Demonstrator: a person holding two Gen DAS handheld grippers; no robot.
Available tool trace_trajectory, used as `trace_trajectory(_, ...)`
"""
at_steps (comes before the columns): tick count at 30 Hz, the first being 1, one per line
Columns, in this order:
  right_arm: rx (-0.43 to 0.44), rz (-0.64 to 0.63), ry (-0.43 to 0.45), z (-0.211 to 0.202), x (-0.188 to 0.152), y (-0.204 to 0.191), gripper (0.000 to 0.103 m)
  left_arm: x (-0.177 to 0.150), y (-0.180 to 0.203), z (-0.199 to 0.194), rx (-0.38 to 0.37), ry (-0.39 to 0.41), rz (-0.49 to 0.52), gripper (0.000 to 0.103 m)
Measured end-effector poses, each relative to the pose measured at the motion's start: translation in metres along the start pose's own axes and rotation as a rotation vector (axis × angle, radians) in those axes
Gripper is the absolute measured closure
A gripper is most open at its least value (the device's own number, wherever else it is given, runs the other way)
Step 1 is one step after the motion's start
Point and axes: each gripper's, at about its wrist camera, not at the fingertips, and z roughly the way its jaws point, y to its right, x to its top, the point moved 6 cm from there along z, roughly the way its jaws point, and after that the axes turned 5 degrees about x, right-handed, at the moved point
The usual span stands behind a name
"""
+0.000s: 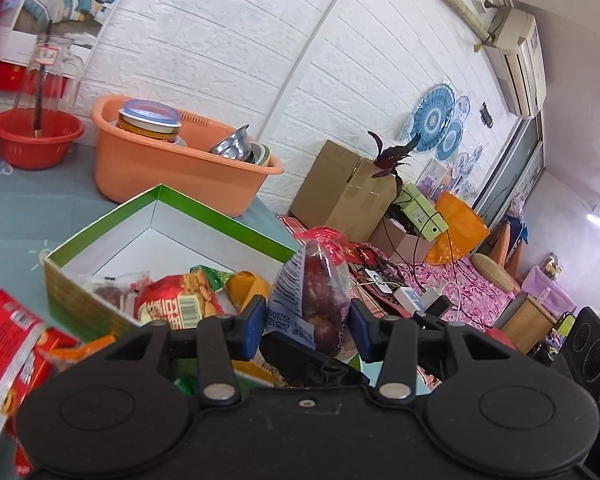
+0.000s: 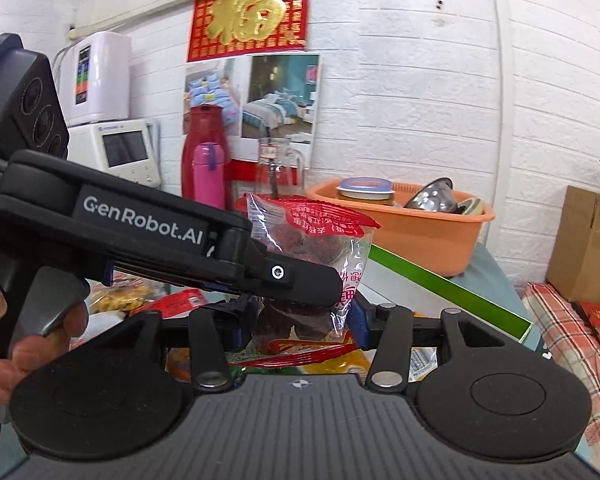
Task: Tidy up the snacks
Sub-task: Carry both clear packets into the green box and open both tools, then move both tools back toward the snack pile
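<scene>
A clear packet of dark red dried fruit with a red top [image 1: 319,288] stands between the blue pads of my left gripper [image 1: 307,328], which closes on it. In the right wrist view the same packet [image 2: 311,240] sits between my right gripper's pads [image 2: 296,326] too, and the left gripper's black finger [image 2: 300,280] crosses in front of it. A green-rimmed white box [image 1: 156,220] lies just beyond, holding several snack packets [image 1: 180,300]. A red snack bag [image 1: 8,344] lies at the lower left.
An orange basin [image 1: 180,176] with a tin and steel bowls stands behind the box, a red basin [image 1: 36,140] to its left. A cardboard box [image 1: 339,188] and a cluttered bed with cables are on the right. Red and pink flasks [image 2: 204,160] stand by the wall.
</scene>
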Motion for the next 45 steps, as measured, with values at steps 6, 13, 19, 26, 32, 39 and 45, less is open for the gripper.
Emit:
trace_trajectory(6, -0.020, 0.028, -0.013, 0.019, -0.004, 0.025, 0.023, 0.005, -0.009, 0.033, -0.005, -0.035, -0.009, 0.068)
trace_trajectory(13, -0.080, 0.047, -0.071, 0.044, -0.025, 0.043, 0.008, -0.001, -0.027, 0.057, 0.042, -0.063, -0.025, 0.001)
trace_trajectory(19, -0.153, 0.025, -0.102, 0.050, -0.037, 0.048, 0.000, -0.003, -0.035, 0.053, 0.102, -0.042, -0.019, 0.000)
trace_trajectory(26, -0.154, 0.022, -0.074, 0.032, -0.028, 0.036, 0.000, -0.003, -0.034, 0.025, 0.120, -0.041, -0.046, 0.000)
trace_trajectory(32, -0.118, 0.042, -0.021, -0.003, -0.018, 0.014, 0.000, -0.005, -0.027, -0.035, 0.150, 0.009, -0.057, 0.000)
trace_trajectory(39, 0.002, 0.090, 0.000, -0.034, -0.016, -0.025, 0.000, -0.033, -0.033, -0.106, 0.215, 0.061, -0.063, 0.000)
trace_trajectory(45, 0.060, 0.072, -0.035, -0.046, -0.030, -0.061, 0.000, -0.063, -0.066, -0.153, 0.289, 0.059, -0.120, 0.000)
